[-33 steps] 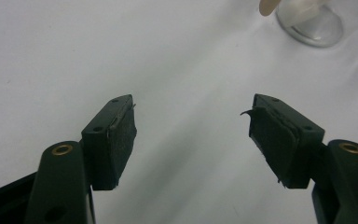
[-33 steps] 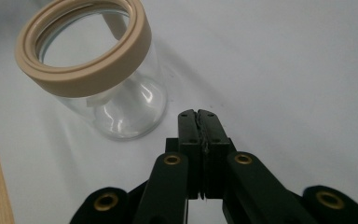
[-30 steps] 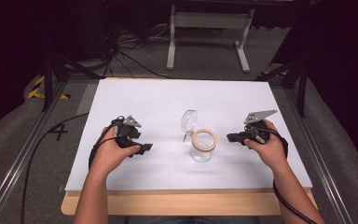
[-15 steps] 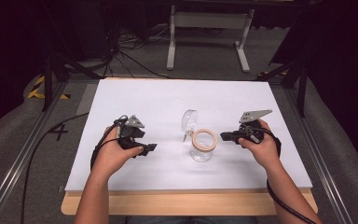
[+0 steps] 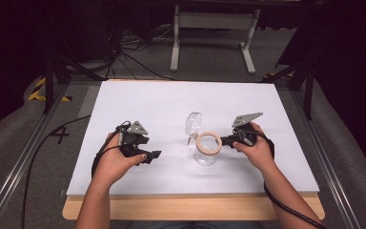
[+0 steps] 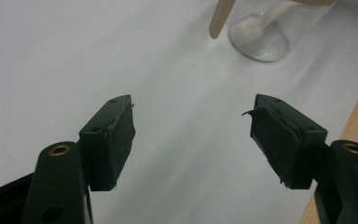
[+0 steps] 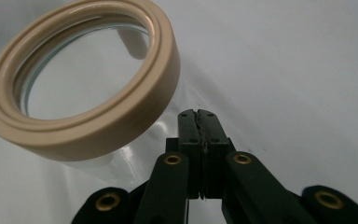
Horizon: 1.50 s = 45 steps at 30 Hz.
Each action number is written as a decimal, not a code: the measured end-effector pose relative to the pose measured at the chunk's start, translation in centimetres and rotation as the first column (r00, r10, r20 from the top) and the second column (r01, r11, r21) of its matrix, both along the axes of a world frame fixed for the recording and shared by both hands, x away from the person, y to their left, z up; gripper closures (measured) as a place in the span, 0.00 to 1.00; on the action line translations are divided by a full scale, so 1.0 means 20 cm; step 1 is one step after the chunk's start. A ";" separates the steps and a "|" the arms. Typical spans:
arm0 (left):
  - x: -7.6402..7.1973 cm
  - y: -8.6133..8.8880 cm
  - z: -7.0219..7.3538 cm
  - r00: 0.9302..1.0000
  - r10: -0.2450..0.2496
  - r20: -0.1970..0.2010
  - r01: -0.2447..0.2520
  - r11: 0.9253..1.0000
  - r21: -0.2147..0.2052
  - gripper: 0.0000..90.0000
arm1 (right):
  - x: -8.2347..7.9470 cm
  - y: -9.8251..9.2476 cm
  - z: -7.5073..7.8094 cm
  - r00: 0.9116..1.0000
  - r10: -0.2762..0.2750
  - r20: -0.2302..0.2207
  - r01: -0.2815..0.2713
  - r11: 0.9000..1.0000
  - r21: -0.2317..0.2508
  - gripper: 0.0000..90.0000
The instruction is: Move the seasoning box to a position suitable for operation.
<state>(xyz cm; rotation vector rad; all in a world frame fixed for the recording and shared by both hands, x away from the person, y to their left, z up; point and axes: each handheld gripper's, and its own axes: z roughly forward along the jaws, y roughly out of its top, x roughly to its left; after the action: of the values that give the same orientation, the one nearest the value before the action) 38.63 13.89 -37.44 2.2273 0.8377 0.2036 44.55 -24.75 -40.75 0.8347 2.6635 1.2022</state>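
High view shows one clear glass jar (image 5: 207, 151) with one tan rim ring (image 5: 208, 143) on my white table (image 5: 171, 105). My left gripper (image 5: 150, 155) is spread apart; my right gripper (image 5: 221, 140), pressed together, sits beside the jar.

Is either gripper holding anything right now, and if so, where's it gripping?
Nothing is held. The left gripper is open over the bare white table. The right gripper is shut on nothing, beside the glass jar.
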 end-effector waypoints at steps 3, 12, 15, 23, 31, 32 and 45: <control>0.00 0.00 0.00 1.000 -0.002 -0.005 0.002 1.000 0.003 0.34 | 0.01 0.00 -0.01 1.000 0.002 -0.008 -0.002 1.000 -0.007 1.00; 0.01 0.00 0.00 1.000 0.013 0.014 -0.013 1.000 -0.014 0.35 | 0.00 0.00 -0.02 1.000 0.003 -0.019 -0.004 1.000 -0.011 1.00; 0.02 0.00 0.01 1.000 0.020 0.019 -0.020 0.999 -0.030 0.35 | -0.01 0.00 -0.01 1.000 0.011 -0.019 -0.011 1.000 -0.016 1.00; 0.06 -0.02 0.01 1.000 0.008 0.020 -0.008 0.999 -0.032 0.35 | -0.07 0.02 0.00 0.999 0.031 -0.020 -0.031 0.999 -0.032 1.00; 0.09 -0.06 0.01 1.000 -0.002 0.023 0.003 0.999 -0.036 0.35 | -0.15 0.03 0.02 0.998 0.054 -0.016 -0.055 0.998 -0.043 1.00; 0.09 -0.06 0.01 1.000 -0.002 0.023 0.003 0.999 -0.036 0.35 | -0.15 0.03 0.02 0.998 0.054 -0.016 -0.055 0.998 -0.043 1.00; 0.14 -0.11 0.01 0.999 -0.025 0.021 0.026 0.998 -0.054 0.35 | -0.22 0.02 0.02 0.998 0.061 -0.028 -0.063 0.996 -0.061 1.00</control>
<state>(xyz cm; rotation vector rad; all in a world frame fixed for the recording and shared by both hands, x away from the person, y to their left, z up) 41.51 11.73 -37.18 2.1808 0.7946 0.1897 40.12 -24.30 -40.43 0.7687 2.7511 1.1232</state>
